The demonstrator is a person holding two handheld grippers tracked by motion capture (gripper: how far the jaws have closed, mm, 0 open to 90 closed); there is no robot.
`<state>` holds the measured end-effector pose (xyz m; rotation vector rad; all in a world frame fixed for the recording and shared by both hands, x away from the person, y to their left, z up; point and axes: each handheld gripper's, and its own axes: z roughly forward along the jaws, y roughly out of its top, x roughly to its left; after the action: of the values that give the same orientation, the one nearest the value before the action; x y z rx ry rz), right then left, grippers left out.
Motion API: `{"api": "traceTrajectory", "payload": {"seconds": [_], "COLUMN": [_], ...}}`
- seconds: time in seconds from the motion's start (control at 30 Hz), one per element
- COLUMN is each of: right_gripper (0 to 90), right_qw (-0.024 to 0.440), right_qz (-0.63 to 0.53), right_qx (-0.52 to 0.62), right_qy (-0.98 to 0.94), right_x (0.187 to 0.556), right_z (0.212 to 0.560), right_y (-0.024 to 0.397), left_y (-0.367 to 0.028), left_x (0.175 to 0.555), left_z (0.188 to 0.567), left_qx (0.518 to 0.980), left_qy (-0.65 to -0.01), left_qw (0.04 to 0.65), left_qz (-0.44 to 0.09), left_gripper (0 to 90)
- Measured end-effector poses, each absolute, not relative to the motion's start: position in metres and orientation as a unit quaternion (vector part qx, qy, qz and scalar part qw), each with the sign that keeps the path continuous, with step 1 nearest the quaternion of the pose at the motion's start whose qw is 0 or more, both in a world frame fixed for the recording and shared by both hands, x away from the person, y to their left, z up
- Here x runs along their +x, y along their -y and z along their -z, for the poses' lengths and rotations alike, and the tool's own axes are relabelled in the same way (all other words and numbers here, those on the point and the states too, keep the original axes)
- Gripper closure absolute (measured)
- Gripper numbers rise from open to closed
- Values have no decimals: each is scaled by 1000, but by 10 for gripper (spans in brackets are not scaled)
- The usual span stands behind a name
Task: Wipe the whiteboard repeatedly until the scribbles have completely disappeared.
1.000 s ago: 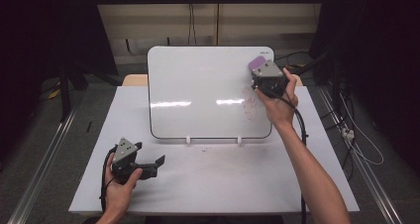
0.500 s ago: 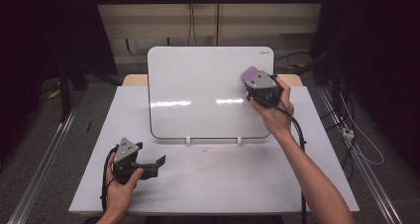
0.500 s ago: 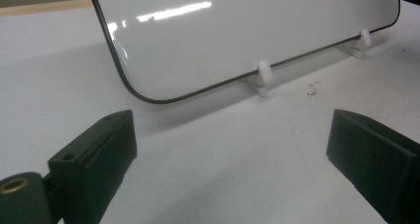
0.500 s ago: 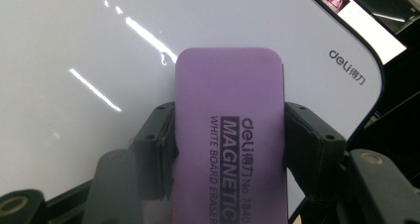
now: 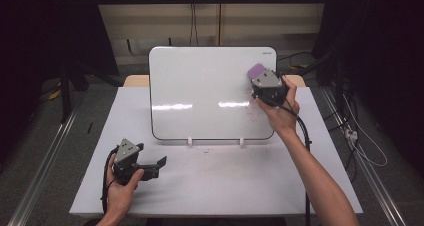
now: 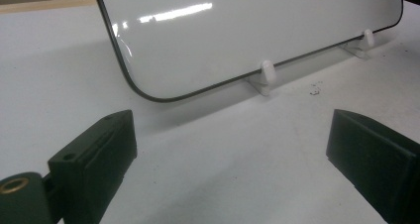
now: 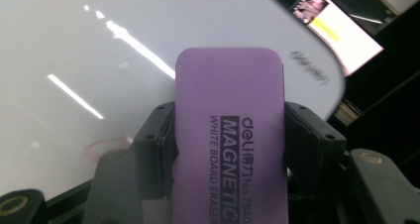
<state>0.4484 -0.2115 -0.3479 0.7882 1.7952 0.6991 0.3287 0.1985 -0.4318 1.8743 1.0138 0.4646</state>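
2 grippers are at work over a white table (image 5: 215,186), and the job looks like wiping a whiteboard (image 5: 200,86) clean, though that is a judgement from the tools in hand. The board stands tilted on 2 small white feet (image 6: 266,71) near the table's far side. The right gripper (image 5: 265,82) is clamped on a purple eraser (image 7: 230,130), its jaws pressing both long sides; the printed label reads "MAGNETIC WHITE BOARD ERASER". From the high view the eraser (image 5: 258,69) sits against the board's upper right area.

Most of the surface appears already bare and glossy. What seems left is a faint reddish smudge (image 5: 251,108) on the board's lower right, below the eraser, also visible as a pale red loop (image 7: 101,147) in the right gripper view. I would put the wipe well along but not finished.

The left gripper (image 5: 150,167) rests low on the table near the front left, jaws wide apart and holding nothing, well away from the board.
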Motion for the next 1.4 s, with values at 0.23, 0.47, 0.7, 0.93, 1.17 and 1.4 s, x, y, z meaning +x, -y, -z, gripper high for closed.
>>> {"api": "traceTrajectory", "payload": {"seconds": [0.23,0.47,0.7,0.93,1.17,1.4], "right_gripper": [418,418,418,418,418,418], "right_qw": [486,500,500,487,483,494], "right_qz": [-290,-290,-282,-288,-295,-305], "right_qx": [300,330,315,285,304,346], "right_qy": [-768,-746,-756,-774,-766,-738], "right_x": [430,444,435,414,423,436], "right_z": [366,350,360,384,374,358], "right_y": [203,218,212,200,210,231], "left_y": [-198,-199,-199,-197,-198,-199], "left_x": [328,328,329,328,329,329], "left_z": [432,431,432,432,433,432], "left_qx": [762,762,763,763,762,762], "left_qy": [-412,-412,-412,-413,-413,-414], "left_qw": [463,463,461,461,462,462], "left_qz": [-188,-188,-188,-187,-186,-188], "left_gripper": [51,51,51,51,51,51]}}
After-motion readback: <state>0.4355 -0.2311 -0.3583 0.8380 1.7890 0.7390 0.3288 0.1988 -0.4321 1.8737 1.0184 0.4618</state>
